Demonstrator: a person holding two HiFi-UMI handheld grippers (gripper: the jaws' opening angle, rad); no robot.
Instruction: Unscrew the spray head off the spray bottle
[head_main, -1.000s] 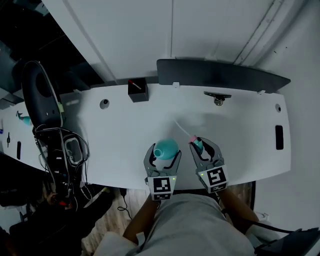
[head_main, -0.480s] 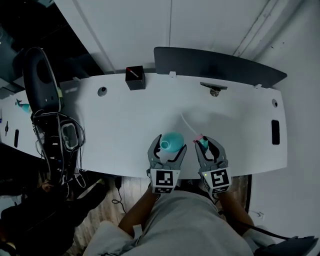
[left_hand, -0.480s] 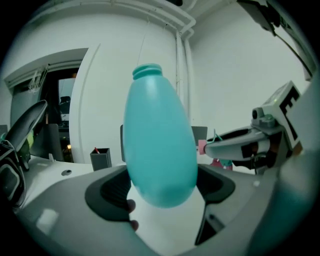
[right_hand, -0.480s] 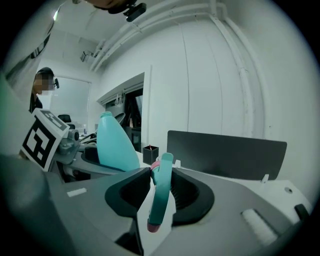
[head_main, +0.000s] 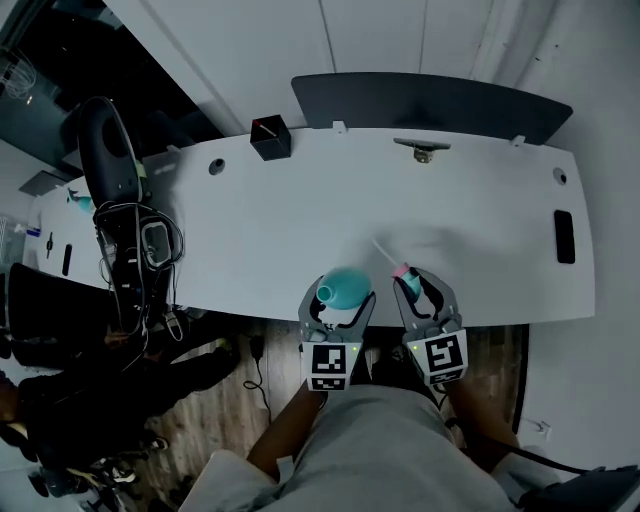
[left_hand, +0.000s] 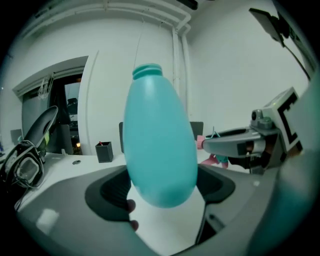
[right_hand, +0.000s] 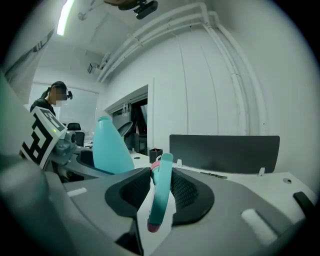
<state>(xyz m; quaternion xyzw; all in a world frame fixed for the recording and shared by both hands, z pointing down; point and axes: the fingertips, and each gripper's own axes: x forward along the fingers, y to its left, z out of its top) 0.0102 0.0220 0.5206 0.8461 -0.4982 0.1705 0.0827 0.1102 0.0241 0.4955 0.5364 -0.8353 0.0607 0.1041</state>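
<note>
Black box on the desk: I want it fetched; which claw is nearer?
Left. The left claw, with the bottle, is right of the box at the near edge; the right claw is farther right.

We see a long white surface (head_main: 300, 225). A small black box (head_main: 270, 138) stands near its far left edge, beside a round hole (head_main: 217, 167). A flat metal fitting (head_main: 422, 150) lies at far centre, and a dark oblong patch (head_main: 564, 237) sits at the right end.
</note>
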